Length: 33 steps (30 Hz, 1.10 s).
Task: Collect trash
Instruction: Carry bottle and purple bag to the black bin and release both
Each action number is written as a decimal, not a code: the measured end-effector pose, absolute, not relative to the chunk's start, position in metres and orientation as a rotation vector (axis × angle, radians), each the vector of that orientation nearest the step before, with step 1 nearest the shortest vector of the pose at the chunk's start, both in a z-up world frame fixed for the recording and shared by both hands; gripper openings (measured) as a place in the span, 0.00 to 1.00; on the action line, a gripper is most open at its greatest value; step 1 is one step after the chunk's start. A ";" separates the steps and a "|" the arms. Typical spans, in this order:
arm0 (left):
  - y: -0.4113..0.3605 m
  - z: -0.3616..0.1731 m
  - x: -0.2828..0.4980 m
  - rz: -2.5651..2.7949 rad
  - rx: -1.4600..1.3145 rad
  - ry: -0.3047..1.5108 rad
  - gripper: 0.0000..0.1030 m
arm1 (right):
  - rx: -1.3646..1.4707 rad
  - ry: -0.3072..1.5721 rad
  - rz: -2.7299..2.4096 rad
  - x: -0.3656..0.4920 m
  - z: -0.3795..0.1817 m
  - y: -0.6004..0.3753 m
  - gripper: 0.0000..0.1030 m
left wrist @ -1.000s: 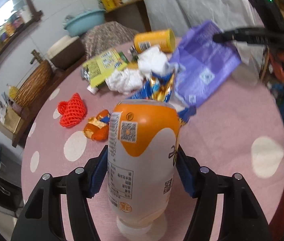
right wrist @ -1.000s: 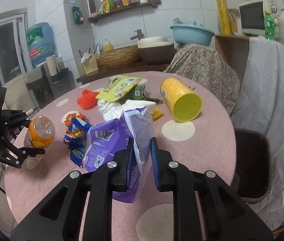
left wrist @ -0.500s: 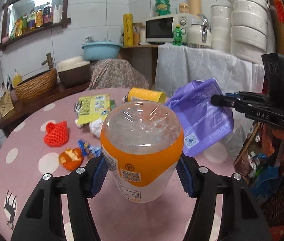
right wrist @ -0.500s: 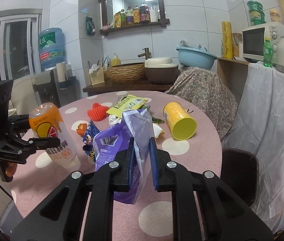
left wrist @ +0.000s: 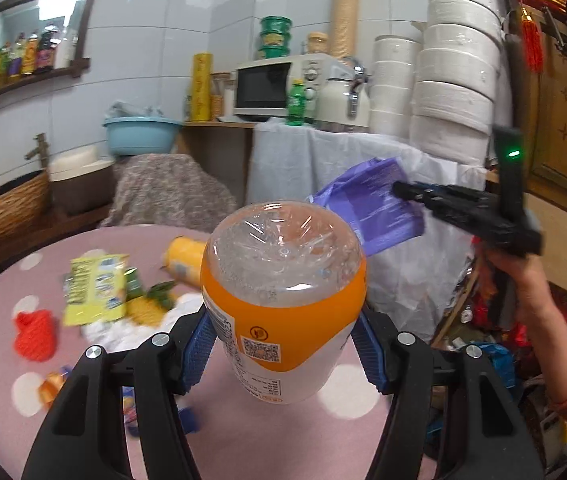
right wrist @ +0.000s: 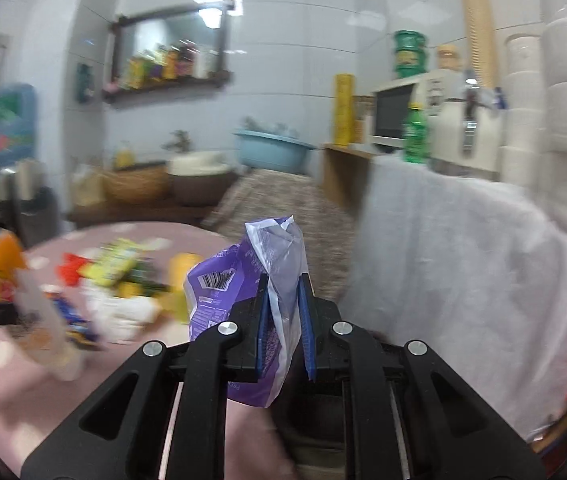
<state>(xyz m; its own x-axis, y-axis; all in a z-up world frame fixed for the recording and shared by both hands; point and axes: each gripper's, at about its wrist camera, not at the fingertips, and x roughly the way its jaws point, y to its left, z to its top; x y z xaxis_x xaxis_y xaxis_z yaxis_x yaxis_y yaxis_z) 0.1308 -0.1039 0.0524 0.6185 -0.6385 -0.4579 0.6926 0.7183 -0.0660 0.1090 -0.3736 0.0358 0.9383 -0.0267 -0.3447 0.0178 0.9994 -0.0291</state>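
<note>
My left gripper (left wrist: 283, 344) is shut on an orange-and-white plastic bottle (left wrist: 283, 300), held bottom-forward above the pink dotted table (left wrist: 267, 436). It shows blurred at the left of the right wrist view (right wrist: 11, 280). My right gripper (right wrist: 283, 316) is shut on a purple plastic bag (right wrist: 239, 304), lifted off the table's right side; bag and gripper also show in the left wrist view (left wrist: 375, 204). Left on the table are a yellow can (left wrist: 183, 256), a yellow-green wrapper (left wrist: 95, 288), a red net (left wrist: 35, 336), white crumpled paper (left wrist: 131, 328) and small wrappers (left wrist: 51, 384).
A white cloth-draped counter (left wrist: 363, 168) with a microwave (left wrist: 275, 88) and stacked white bowls (left wrist: 455, 64) stands at the right. A patterned covered chair (left wrist: 167, 188), a blue basin (left wrist: 139, 132) and a wicker basket (left wrist: 11, 208) lie behind the table.
Both grippers have risen and swung right. The purple bag has lifted clear of the table, and the bottle is carried higher and tilted bottom-forward.
</note>
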 end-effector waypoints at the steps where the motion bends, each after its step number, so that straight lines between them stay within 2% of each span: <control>1: -0.113 0.053 0.134 -0.789 0.114 0.485 0.60 | -0.038 0.370 -0.066 0.118 0.031 -0.385 0.15; 4: -0.145 0.054 0.141 -0.842 0.111 0.489 0.60 | -0.039 0.465 -0.150 0.152 0.005 -0.420 0.15; 11: -0.208 0.041 0.167 -0.896 0.092 0.573 0.60 | -0.005 0.725 -0.229 0.220 -0.102 -0.461 0.15; 21: -0.268 0.021 0.210 -0.880 0.105 0.659 0.60 | 0.096 0.940 -0.236 0.273 -0.203 -0.482 0.16; 22: -0.275 0.017 0.214 -0.874 0.111 0.671 0.60 | 0.107 0.952 -0.236 0.274 -0.208 -0.482 0.18; 24: -0.285 0.011 0.223 -0.856 0.125 0.693 0.60 | 0.116 0.974 -0.238 0.280 -0.218 -0.483 0.39; 25: -0.289 0.008 0.226 -0.847 0.129 0.703 0.60 | 0.103 0.969 -0.252 0.280 -0.220 -0.483 0.45; 26: -0.293 0.005 0.231 -0.839 0.133 0.715 0.60 | 0.091 0.956 -0.267 0.278 -0.219 -0.482 0.58; 27: -0.296 0.002 0.235 -0.835 0.137 0.726 0.60 | 0.088 0.942 -0.274 0.276 -0.218 -0.482 0.61; 31: -0.314 -0.008 0.250 -0.806 0.152 0.771 0.59 | 0.107 0.887 -0.277 0.260 -0.208 -0.485 0.61; 33: -0.329 -0.013 0.256 -0.806 0.165 0.803 0.60 | 0.113 0.849 -0.304 0.244 -0.197 -0.490 0.73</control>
<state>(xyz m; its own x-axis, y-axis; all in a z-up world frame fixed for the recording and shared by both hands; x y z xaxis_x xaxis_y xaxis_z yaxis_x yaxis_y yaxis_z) 0.2564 -0.3287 -0.0129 0.4210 -0.5809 -0.6966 0.6991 0.6972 -0.1589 0.2441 -0.4905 -0.1965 0.6205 -0.2189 -0.7531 0.3088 0.9509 -0.0219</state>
